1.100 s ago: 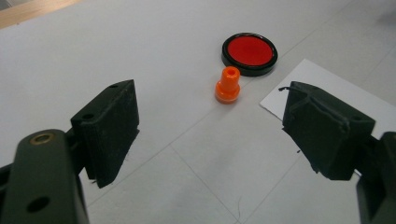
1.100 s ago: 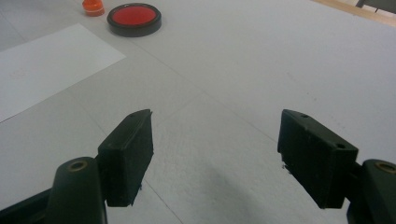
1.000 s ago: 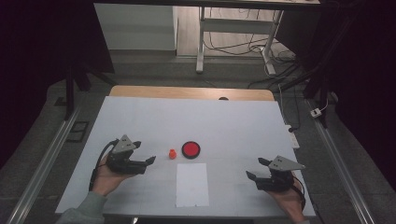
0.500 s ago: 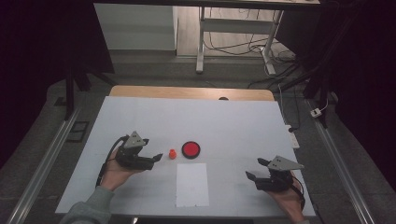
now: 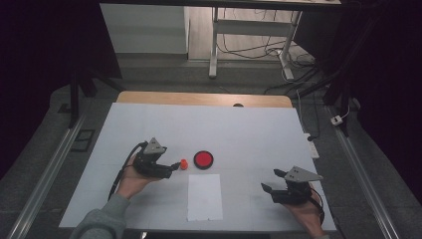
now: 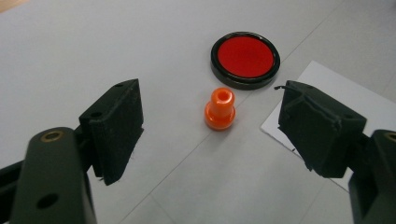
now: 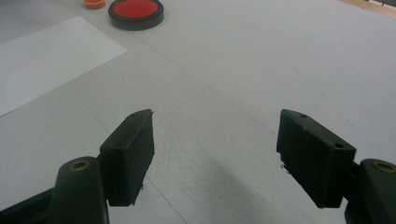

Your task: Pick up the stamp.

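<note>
A small orange stamp (image 5: 183, 164) (image 6: 219, 109) stands upright on the white table, just left of a round red ink pad in a black case (image 5: 203, 159) (image 6: 245, 59). My left gripper (image 5: 171, 167) (image 6: 210, 128) is open and close to the stamp, its jaws apart on either side of it without touching. A white sheet of paper (image 5: 204, 196) (image 6: 336, 100) lies in front of the pad. My right gripper (image 5: 268, 181) (image 7: 215, 149) rests open near the table's front right, nothing between its jaws; the ink pad (image 7: 136, 11) lies far ahead of it.
The white table top (image 5: 259, 134) has a wooden strip along its far edge (image 5: 199, 98). Beyond it are a table leg frame and cables on the floor (image 5: 278, 64). Metal rails run down both sides of the table.
My left gripper has moved right and a little forward, up to the orange stamp. The right gripper has stayed where it was.
</note>
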A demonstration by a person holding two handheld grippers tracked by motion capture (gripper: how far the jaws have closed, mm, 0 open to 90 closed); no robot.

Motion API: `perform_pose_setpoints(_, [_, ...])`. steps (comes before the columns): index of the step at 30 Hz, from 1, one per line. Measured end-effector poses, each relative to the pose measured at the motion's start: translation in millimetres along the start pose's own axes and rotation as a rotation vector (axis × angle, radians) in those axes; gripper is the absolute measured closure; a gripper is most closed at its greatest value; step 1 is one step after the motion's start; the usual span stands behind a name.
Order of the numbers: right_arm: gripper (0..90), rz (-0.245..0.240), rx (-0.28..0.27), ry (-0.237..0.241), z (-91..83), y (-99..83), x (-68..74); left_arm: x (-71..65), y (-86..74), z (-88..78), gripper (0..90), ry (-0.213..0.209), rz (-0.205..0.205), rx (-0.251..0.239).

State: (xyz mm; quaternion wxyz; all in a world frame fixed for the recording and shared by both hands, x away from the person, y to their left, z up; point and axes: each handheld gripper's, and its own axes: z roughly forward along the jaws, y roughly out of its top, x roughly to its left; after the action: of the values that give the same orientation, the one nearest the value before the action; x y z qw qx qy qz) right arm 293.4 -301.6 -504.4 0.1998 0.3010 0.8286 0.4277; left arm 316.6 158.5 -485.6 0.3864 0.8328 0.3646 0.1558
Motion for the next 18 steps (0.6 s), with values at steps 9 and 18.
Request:
perform_pose_setpoints(9, [27.1, -0.008, 0.016, -0.005, 1.4, -0.5, 0.6, -2.6, 8.4, 17.4, 23.1, -0.016, 0.013, 0.020])
perform_pose_setpoints(18, [27.2, -0.009, 0.020, -0.002, 2.7, -1.0, 1.0, -2.3, 9.0, 31.8, 24.4, -0.023, 0.017, 0.037])
